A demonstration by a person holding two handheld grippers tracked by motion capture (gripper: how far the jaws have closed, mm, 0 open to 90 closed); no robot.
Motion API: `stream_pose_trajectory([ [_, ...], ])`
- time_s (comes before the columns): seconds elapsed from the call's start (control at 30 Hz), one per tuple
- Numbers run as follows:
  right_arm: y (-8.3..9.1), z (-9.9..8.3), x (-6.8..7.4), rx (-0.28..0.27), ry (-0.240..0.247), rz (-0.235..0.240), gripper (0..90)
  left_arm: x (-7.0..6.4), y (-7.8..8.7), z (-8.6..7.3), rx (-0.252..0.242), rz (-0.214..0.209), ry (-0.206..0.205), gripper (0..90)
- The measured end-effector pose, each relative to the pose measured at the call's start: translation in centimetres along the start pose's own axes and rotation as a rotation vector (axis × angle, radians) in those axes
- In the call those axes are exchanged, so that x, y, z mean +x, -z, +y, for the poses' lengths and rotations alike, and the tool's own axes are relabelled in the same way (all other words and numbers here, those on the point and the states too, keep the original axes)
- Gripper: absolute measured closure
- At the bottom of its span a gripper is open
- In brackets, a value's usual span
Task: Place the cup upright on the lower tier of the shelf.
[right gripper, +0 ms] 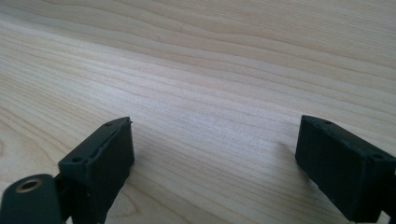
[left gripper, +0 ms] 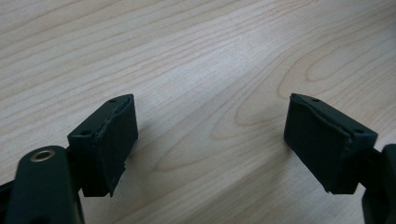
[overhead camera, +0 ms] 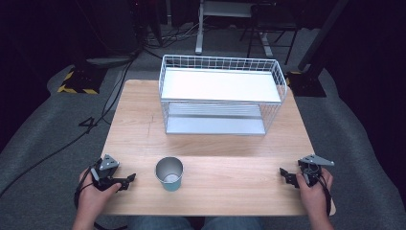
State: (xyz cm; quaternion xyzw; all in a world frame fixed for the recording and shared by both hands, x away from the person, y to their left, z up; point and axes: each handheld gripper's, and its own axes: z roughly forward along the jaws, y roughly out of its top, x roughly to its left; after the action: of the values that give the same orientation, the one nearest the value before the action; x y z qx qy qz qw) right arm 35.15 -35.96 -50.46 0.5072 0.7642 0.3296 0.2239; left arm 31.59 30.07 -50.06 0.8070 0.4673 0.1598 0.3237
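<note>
Cup (overhead camera: 169,174) upright, mouth up, between both hand-held grippers

White wire rack (overhead camera: 222,96) at the wooden table's (overhead camera: 143,129) far edge — two shelves.

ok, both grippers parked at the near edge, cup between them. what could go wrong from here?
1. The cup stands upright, light-looking and open-topped; a sideways nudge from the left gripper, the closer one, could tip it before the jaws straddle it.
2. It sits near the table's front edge, so a knock may send it off.
3. The wire rack's lower shelf gap looks low; a cup carried there might clip the upper shelf.
</note>
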Motion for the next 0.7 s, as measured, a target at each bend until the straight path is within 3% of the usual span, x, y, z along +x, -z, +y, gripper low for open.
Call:
stream_pose_trajectory([
  [0.2,-0.1,0.0,0.0,-0.003,0.006,0.004,11.7,-0.2,1.0,0.2,-0.036,-0.010,0.006,18.0],
  [0.43,-0.1,0.0,0.0,-0.004,0.009,0.005,11.7,-1.2,3.9,-0.1,-0.113,-0.026,0.015,17.8],
  [0.6,-0.1,0.0,0.0,-0.004,0.009,0.006,11.7,-2.1,5.1,-0.8,-0.124,-0.019,0.004,17.8],
  [0.7,-0.1,0.0,0.0,-0.004,0.009,0.005,11.7,-2.7,5.8,-1.1,-0.145,-0.050,0.013,17.8],
])
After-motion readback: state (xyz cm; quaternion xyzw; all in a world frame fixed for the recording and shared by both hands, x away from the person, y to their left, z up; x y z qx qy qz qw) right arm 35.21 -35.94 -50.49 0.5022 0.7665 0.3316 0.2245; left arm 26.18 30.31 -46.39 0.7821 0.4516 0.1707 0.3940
